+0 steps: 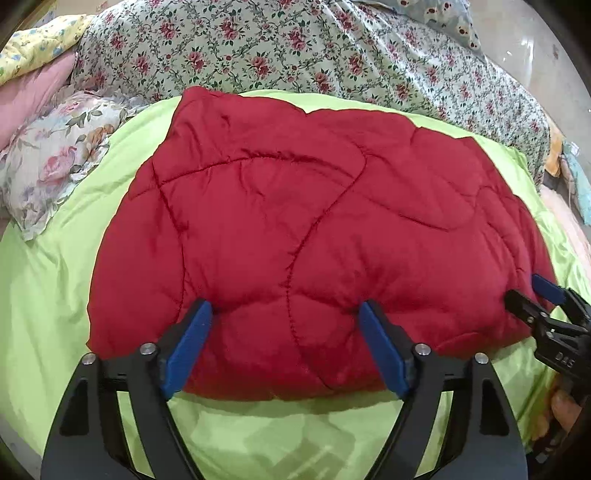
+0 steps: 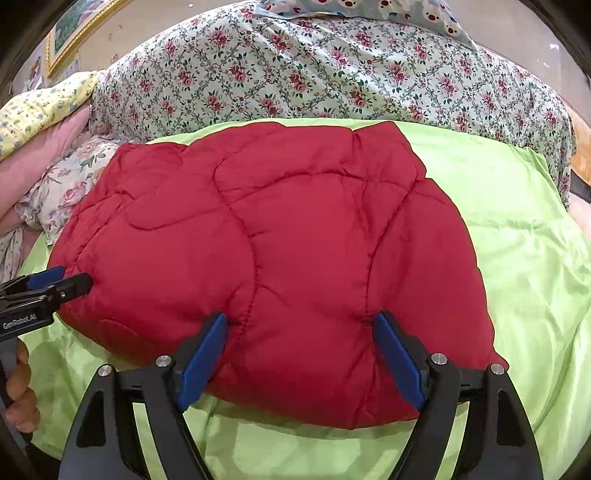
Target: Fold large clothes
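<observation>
A red quilted padded garment [image 1: 295, 221] lies folded in a thick bundle on a lime green sheet [image 1: 48, 280]; it also shows in the right wrist view [image 2: 280, 251]. My left gripper [image 1: 286, 310] is open, its blue-padded fingers pressed against the bundle's near edge, the padding bulging between them. My right gripper [image 2: 299, 319] is open in the same way on the near edge further right. The right gripper shows at the far right of the left wrist view [image 1: 543, 299]. The left gripper shows at the far left of the right wrist view [image 2: 55, 282].
A floral quilt [image 1: 295, 48] lies piled behind the green sheet [image 2: 517, 229]. A floral pillow [image 1: 51, 158], a pink cloth [image 1: 33, 85] and a yellow cloth [image 1: 40, 44] sit at the left. A framed picture [image 2: 74, 26] hangs at the upper left.
</observation>
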{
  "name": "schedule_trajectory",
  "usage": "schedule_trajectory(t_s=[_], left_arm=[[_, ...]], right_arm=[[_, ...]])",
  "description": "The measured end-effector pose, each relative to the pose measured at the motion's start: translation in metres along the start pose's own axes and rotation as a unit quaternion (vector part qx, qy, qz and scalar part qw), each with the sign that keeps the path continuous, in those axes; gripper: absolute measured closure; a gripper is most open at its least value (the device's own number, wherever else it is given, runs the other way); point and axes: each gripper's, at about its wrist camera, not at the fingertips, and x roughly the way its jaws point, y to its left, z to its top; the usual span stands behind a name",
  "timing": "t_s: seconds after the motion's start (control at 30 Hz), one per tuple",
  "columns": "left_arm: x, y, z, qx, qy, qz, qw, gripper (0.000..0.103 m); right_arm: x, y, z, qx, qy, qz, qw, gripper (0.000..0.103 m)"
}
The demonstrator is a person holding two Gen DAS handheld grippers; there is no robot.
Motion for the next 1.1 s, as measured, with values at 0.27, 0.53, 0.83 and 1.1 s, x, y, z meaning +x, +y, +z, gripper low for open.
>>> schedule_trajectory(t_s=[0.27,0.53,0.83,1.1], left_arm=[[0.003,-0.001,0.0,0.004,0.002,0.006,1.0,0.018],[0.005,-0.003,-0.002,0.007,-0.001,0.009,0.9999,0.018],[0.005,-0.003,-0.004,0.008,-0.004,0.014,0.9999,0.017],[0.006,-0.001,-0.005,0.009,-0.005,0.009,0.9999,0.017]], right_arm=[[-0.014,0.006,0.014,0.001,-0.014,0.008,1.0,0.021],[0.022,-0.006,0.022,-0.011,0.02,-0.009,1.0,0.016],[0.023,-0.011,0.016,0.002,0.006,-0.004,1.0,0.016],[0.023,-0.009,0.013,-0.001,-0.001,-0.011,1.0,0.016]])
